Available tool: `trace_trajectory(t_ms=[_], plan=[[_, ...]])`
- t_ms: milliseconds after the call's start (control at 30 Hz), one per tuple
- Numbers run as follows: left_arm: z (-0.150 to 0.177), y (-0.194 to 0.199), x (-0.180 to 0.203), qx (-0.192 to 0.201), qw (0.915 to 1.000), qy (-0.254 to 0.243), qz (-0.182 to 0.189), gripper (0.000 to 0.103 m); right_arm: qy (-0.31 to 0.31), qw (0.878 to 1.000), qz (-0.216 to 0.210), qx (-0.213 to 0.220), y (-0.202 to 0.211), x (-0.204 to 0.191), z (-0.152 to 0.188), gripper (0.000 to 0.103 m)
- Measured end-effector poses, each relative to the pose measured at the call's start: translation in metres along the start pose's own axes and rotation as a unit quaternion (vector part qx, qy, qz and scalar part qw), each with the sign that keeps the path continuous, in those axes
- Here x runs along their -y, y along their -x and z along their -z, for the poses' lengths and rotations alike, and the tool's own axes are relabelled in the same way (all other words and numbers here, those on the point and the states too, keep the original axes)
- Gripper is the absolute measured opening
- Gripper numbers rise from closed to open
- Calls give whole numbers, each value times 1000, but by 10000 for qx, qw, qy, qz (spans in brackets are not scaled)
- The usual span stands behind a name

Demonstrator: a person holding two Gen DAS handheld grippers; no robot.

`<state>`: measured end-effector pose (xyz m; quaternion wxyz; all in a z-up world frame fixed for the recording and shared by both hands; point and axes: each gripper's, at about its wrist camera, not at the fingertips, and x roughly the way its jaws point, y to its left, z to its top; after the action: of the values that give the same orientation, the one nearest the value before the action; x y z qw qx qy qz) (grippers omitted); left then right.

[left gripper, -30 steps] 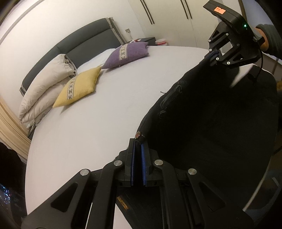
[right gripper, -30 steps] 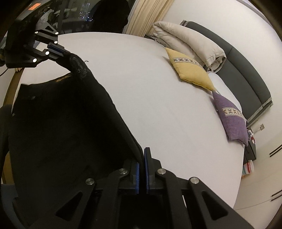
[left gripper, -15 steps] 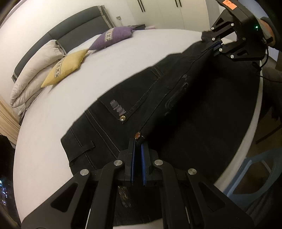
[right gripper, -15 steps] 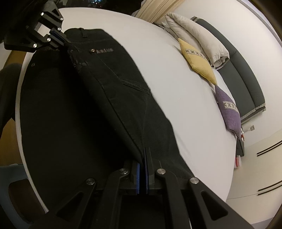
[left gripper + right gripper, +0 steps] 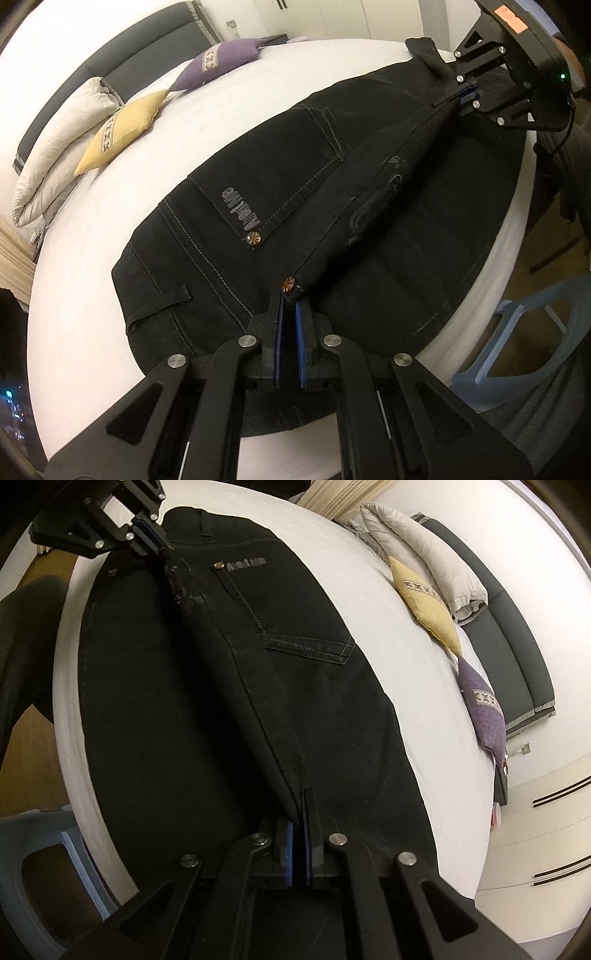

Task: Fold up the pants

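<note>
**A:** Where do you stand with the pants [image 5: 295,192]?

**B:** You have them lengthwise on the white bed [image 5: 92,314], folded along the middle seam so one leg lies over the other, back pocket [image 5: 273,184] facing up. Your left tool [image 5: 290,295] is clamped on the waistband end of the fold ridge, by the copper rivet. Your right tool [image 5: 300,805] is clamped on the same ridge farther down the leg. The cloth between them runs as a raised crease, not yet flat.

**A:** So which step is this?

**B:** Judging by that, you are laying down the first fold, leg on leg. Next you likely need to lower both tools until the ridge rests on the bed, let go, then take the leg ends and bring them toward the waistband.

**A:** Any containers to mind?

**B:** None that I can see. The yellow cushion [image 5: 118,136], purple cushion [image 5: 218,62] and folded duvet [image 5: 55,147] sit at the far headboard, well apart from the pants.
</note>
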<state>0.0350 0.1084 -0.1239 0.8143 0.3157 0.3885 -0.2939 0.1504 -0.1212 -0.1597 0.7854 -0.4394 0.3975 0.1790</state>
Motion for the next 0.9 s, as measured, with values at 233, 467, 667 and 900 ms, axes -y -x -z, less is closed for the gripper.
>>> trace_trajectory(t_ms=[233, 467, 667, 900], plan=[[-1, -6, 3, -92, 9995, -280, 81, 5, 46, 10000, -32, -11, 4, -8, 5, 5], [-5, -15, 1, -175, 9992, -349, 72, 5, 46, 10000, 23, -14, 8, -19, 4, 5], [-5, -11, 7, -224, 9980, -590, 94, 5, 52, 9999, 145, 0, 10, -24, 7, 5], [-5, -17, 7, -312, 9964, -781, 58, 5, 296, 9986, 439, -37, 10, -39, 4, 5]])
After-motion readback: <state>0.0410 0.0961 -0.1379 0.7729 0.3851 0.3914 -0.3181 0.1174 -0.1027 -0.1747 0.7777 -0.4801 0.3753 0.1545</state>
